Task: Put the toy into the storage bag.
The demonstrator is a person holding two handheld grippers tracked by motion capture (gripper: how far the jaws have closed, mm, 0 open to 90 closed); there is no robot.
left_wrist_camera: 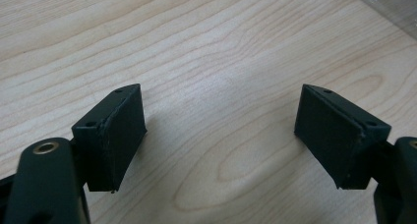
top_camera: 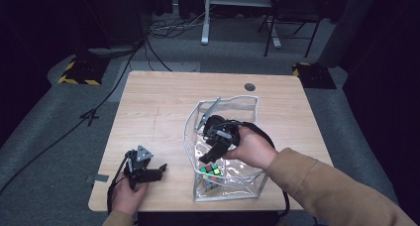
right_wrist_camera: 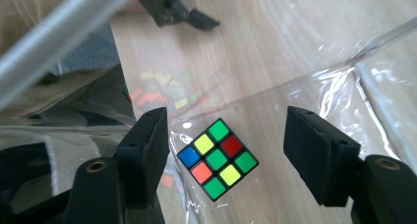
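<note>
We think the job is to put the puzzle cube into the clear bag, and that part looks done. The cube lies on the bottom of the bag, at the end nearest to us. Nothing holds it.

Our right tongs are inside the bag, just above the cube. They are spread apart, with the cube seen between them but not touched. What is left, we think, is to lift these tongs out through the open top.

The bag has a stiff white rim all around. Its walls stand close beside our right hand, so we must go straight up.

Our left tongs rest on the surface, well apart from the bag on its left side. They are spread wide and pinch nothing. Beyond the bag there is lots of bare wood for moving.
</note>
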